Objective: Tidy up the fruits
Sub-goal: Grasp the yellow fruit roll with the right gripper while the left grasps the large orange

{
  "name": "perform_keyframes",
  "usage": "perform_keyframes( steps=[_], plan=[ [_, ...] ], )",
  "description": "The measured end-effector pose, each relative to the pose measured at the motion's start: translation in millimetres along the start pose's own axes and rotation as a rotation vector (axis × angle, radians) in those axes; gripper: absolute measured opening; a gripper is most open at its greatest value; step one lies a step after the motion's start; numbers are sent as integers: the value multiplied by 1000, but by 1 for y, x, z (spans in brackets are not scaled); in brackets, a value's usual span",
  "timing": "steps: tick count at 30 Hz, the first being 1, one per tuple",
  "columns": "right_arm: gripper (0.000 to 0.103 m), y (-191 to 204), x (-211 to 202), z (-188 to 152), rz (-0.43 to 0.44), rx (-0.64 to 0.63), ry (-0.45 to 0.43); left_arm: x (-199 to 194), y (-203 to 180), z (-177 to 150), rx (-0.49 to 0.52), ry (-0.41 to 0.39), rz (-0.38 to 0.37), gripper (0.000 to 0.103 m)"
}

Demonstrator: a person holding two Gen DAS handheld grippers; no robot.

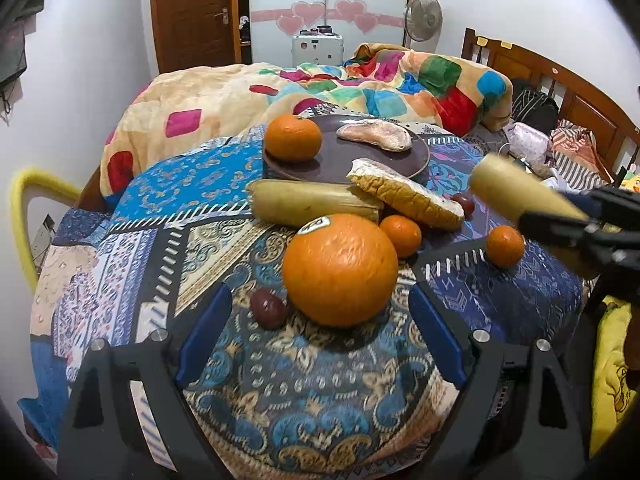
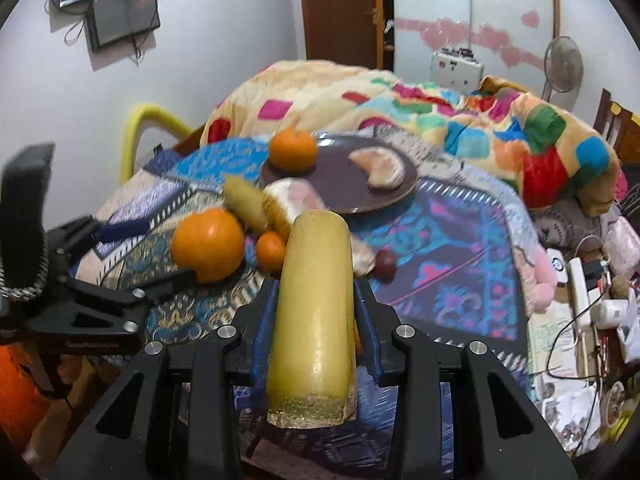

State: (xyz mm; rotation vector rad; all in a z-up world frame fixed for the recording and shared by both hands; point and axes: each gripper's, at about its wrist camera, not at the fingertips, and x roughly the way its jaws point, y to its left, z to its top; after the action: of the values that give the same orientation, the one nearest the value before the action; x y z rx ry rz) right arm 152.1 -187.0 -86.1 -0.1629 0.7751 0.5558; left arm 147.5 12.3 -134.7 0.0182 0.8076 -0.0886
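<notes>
My left gripper [image 1: 320, 308] is open, its blue pads on either side of a large orange [image 1: 340, 270] with a sticker, not touching it. My right gripper [image 2: 316, 312] is shut on a yellow sugarcane piece [image 2: 316, 312] and holds it above the table; it shows at the right of the left wrist view [image 1: 520, 192]. A brown plate [image 1: 344, 162] at the back holds a tangerine [image 1: 293, 137] and a pomelo segment [image 1: 376, 135]. A second sugarcane piece [image 1: 312, 202], a pomelo wedge [image 1: 404, 194], two small tangerines [image 1: 401, 235] [image 1: 505, 246] and a dark red jujube [image 1: 269, 307] lie on the cloth.
The round table wears a patterned blue cloth [image 1: 160, 208]. Behind it is a bed with a colourful blanket [image 1: 360, 80]. A yellow chair back [image 1: 24, 216] stands at the left. Another jujube [image 1: 464, 202] lies by the wedge. Clutter and cables [image 2: 580, 300] lie to the right.
</notes>
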Motion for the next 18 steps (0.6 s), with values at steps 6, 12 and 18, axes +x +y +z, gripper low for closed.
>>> perform_keyframes(
  steps=[6, 12, 18],
  plan=[
    [35, -18, -1, 7, -9, 23, -26, 21, -2, 7, 2, 33, 5, 91],
    [35, -30, 5, 7, -18, 28, -27, 34, -1, 12, -14, 49, -27, 83],
    [35, -39, 9, 6, -12, 38, -30, 37, -5, 16, -19, 57, -59, 70]
  ],
)
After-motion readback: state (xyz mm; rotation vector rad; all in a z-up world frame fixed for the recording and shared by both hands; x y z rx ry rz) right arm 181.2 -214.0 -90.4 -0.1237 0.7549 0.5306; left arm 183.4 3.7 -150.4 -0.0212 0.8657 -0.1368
